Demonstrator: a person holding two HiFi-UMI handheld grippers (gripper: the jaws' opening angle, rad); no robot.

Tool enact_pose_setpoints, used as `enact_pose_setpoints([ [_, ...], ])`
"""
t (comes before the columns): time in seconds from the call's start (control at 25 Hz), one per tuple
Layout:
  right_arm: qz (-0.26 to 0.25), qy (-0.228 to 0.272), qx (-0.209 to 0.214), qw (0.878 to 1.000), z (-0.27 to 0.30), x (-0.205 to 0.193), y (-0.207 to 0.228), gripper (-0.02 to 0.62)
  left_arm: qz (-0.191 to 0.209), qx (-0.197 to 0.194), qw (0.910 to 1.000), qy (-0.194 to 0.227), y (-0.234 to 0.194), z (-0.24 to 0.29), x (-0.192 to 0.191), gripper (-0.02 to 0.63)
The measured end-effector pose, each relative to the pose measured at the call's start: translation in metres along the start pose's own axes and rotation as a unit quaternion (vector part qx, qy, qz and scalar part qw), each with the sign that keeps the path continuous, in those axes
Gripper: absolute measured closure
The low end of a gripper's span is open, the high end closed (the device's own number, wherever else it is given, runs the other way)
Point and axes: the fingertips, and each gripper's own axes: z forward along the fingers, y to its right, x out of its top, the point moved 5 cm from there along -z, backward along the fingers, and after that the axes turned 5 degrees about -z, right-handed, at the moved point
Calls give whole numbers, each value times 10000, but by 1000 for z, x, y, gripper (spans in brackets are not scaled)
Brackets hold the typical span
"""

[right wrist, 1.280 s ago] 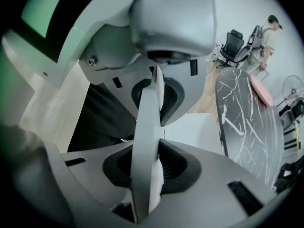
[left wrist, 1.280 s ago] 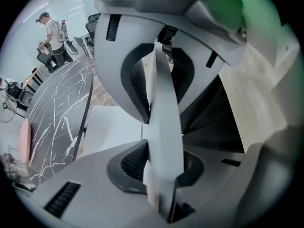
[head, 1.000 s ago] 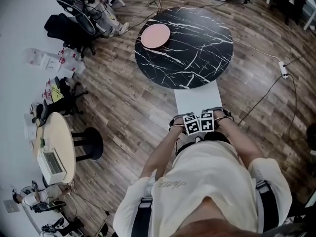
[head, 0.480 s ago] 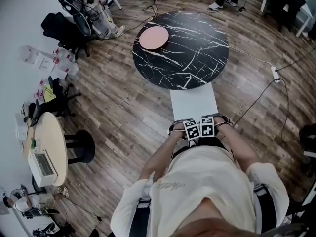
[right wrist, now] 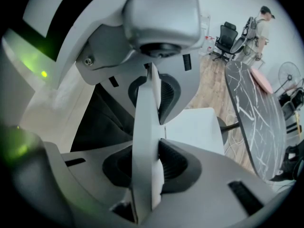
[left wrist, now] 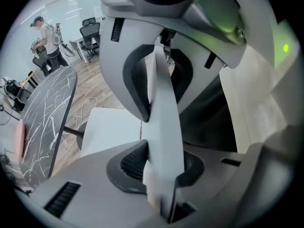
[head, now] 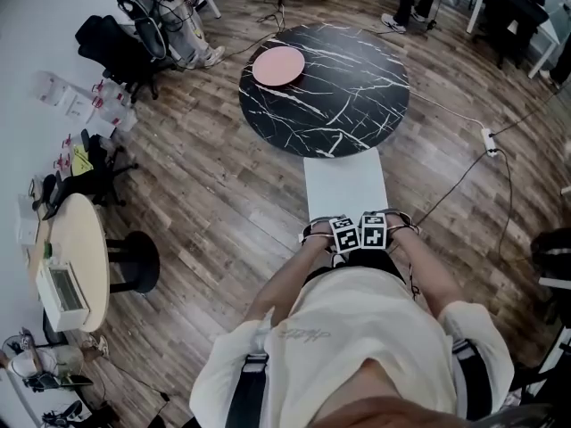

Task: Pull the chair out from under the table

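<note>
L gripper (left wrist: 159,127) jaws clenched on thin white backrest (left wrist: 162,94) of white square-seated chair (head: 346,184); R gripper (right wrist: 149,127) likewise, just beside it. Seat's far edge meets rim of round black marble-look table (head: 348,96); rest is over the wood floor (head: 223,194).

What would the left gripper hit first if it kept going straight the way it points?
The chair back. The left gripper is already shut on its top edge, so going on would just press against it; probably nothing else comes first.
</note>
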Motion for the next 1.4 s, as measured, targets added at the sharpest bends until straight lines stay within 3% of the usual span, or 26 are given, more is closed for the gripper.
enact_pose_setpoints([
  [0.84,-91,-143,110,9998,0,3,-43,500,223,-133,9996,-56,43,0,-5,512],
  [1.4,-341,-102,169,9992,1,-4,-76,500,47,-69,9998,-157,77,6,-4,511],
])
